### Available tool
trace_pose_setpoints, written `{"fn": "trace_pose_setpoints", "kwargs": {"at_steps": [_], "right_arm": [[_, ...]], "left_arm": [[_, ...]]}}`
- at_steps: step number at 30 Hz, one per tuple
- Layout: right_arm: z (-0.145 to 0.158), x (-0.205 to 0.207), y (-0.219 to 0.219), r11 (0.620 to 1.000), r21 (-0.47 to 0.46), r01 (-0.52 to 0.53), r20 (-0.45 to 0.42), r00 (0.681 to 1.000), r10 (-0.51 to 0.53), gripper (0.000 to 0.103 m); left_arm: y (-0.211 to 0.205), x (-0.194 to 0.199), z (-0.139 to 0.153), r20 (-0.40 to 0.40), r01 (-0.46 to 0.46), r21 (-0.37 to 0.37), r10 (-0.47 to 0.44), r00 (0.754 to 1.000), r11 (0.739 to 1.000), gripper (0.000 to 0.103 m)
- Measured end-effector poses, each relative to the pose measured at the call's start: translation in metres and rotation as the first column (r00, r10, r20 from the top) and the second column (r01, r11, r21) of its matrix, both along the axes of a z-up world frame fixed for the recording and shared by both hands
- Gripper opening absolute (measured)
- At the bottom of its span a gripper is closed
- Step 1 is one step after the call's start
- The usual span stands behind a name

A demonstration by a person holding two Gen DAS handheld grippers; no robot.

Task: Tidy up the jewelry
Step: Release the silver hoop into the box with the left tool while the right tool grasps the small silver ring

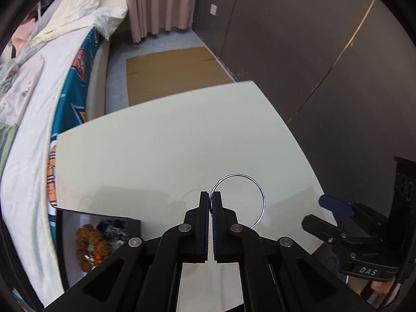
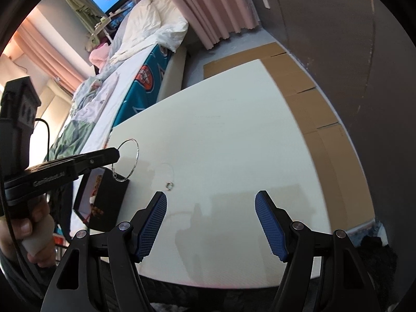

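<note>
- Left gripper (image 1: 210, 195): fingers pressed together on the rim of one thin silver bangle (image 1: 256, 184), lifted above the white table (image 1: 156, 143).
- Same bangle (image 2: 135, 156) seen from the right wrist view: hanging from the left gripper (image 2: 118, 154) tips, its lower arc over the near corner of the jewelry box (image 2: 109, 197).
- Right gripper (image 2: 210, 205): fingers spread wide, nothing between the two blue pads (image 2: 153, 223), hovering low over the table (image 2: 234, 130).
- One small silver ring (image 2: 169, 186) lying on the table just ahead of the right gripper's left finger.
- One more faint thin hoop (image 2: 167, 169) flat on the table just beyond the ring, apart from the held bangle; hard to make out.
- One black open jewelry box at the table's left edge; one string of amber-coloured beads (image 1: 85, 249) and some blue pieces (image 1: 111, 230) inside, exact count unclear.
- Right gripper (image 1: 335, 204) visible at the right edge of the left wrist view, one blue pad showing.
- One bed (image 1: 31, 143) with white bedding left of the table, one pink curtain (image 1: 156, 2) behind, flattened cardboard (image 1: 176, 75) on the floor.
</note>
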State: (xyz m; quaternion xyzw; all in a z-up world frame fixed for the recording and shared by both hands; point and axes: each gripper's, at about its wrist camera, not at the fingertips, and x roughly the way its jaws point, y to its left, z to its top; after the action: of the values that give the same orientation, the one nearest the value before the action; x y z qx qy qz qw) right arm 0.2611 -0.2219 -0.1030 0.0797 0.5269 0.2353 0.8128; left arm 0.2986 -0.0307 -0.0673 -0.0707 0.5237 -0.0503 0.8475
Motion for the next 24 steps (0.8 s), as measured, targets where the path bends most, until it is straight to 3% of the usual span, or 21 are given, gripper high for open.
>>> {"fn": "trace_pose_setpoints", "kwargs": {"at_steps": [7,13,24], "right_arm": [[-0.006,0.008,0.043,0.994,-0.026,-0.106,-0.019,0.994,0.105,0.069],[-0.019,0.025,0.092,0.965,-0.099,-0.242,-0.090,0.968,0.233,0.044],[-0.040,0.025,0.130,0.917,-0.242,-0.318,-0.145,0.946,0.290,0.035]], "left_arm": [[0.036,-0.014,0.014,0.032,-0.061,-0.011,0.061,0.998,0.998,0.001],[0.069,-0.029,0.013,0.029,-0.115,-0.020,0.116,0.993,0.993,0.001],[0.118,-0.052,0.004,0.014,-0.192,-0.042,0.192,0.981,0.981,0.001]]}}
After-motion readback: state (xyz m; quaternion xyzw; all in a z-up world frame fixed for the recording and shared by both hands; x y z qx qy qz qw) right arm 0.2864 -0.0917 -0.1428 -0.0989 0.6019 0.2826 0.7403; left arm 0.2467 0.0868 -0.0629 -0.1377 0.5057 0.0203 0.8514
